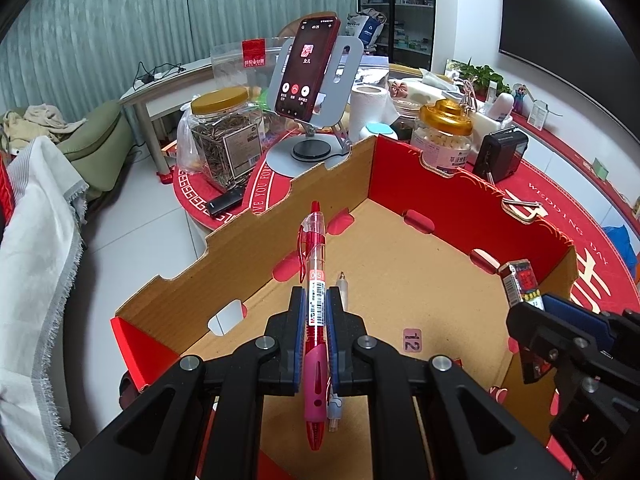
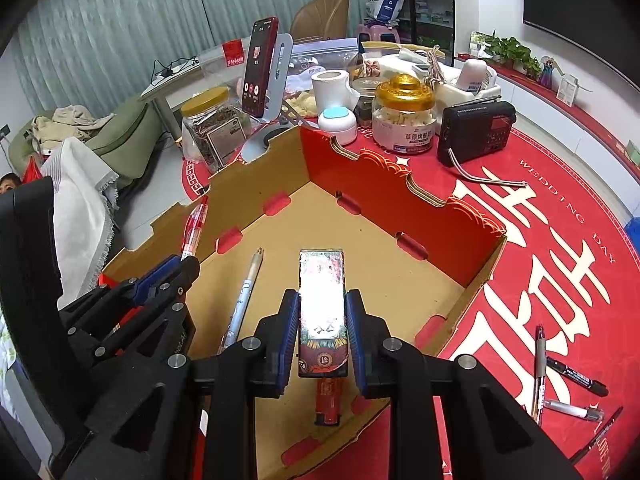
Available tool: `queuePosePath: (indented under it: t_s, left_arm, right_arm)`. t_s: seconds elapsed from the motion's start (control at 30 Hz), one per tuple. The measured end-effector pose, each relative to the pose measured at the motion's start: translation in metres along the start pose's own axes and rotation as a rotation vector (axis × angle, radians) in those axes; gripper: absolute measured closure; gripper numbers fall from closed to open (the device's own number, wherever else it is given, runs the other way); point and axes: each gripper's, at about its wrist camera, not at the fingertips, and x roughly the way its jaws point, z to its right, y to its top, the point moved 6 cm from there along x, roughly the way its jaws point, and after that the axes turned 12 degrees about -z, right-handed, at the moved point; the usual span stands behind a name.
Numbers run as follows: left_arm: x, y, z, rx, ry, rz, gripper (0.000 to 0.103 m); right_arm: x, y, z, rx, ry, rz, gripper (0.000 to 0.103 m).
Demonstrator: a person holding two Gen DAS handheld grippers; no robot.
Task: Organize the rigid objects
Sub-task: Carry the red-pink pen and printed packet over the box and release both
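Note:
My left gripper (image 1: 313, 300) is shut on a red pen (image 1: 314, 300) and holds it above the open cardboard box (image 1: 400, 272). A clear white pen (image 1: 342, 286) lies on the box floor beneath it; it also shows in the right wrist view (image 2: 244, 300). My right gripper (image 2: 322, 308) is shut on a small printed carton (image 2: 322, 304) and holds it over the box (image 2: 400, 280). Another red carton (image 2: 328, 400) lies on the box floor below it. The right gripper with its carton (image 1: 522, 280) shows at the right in the left wrist view. The left gripper (image 2: 180, 268) with the red pen (image 2: 194, 230) shows at the left in the right wrist view.
Several pens and markers (image 2: 560, 380) lie on the red tablecloth right of the box. Behind the box stand a phone on a stand (image 1: 308, 68), a seed jar (image 1: 224, 140), a gold-lidded jar (image 2: 404, 116), a black radio (image 2: 476, 130) and a paper roll (image 2: 330, 88).

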Motion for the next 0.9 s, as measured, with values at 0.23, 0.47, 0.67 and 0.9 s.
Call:
queuePosePath:
  t_s: [0.23,0.47,0.67,0.9]
  left_arm:
    - [0.001,0.000,0.001,0.005,0.003,-0.009,0.093]
    - [0.003,-0.001,0.002,0.018,0.007,-0.021,0.093]
    - [0.006,-0.002,0.003,0.027,0.007,-0.042,0.093]
    - [0.018,-0.003,0.013,0.097,0.015,-0.123,0.093]
  right_arm:
    - [0.003,0.000,0.001,0.004,0.002,-0.007,0.078]
    - [0.004,0.000,0.002,0.007,0.002,-0.008,0.078]
    - [0.006,-0.001,0.003,0.011,0.001,-0.010,0.078]
    - [0.013,-0.003,0.006,0.011,-0.008,-0.030,0.078]
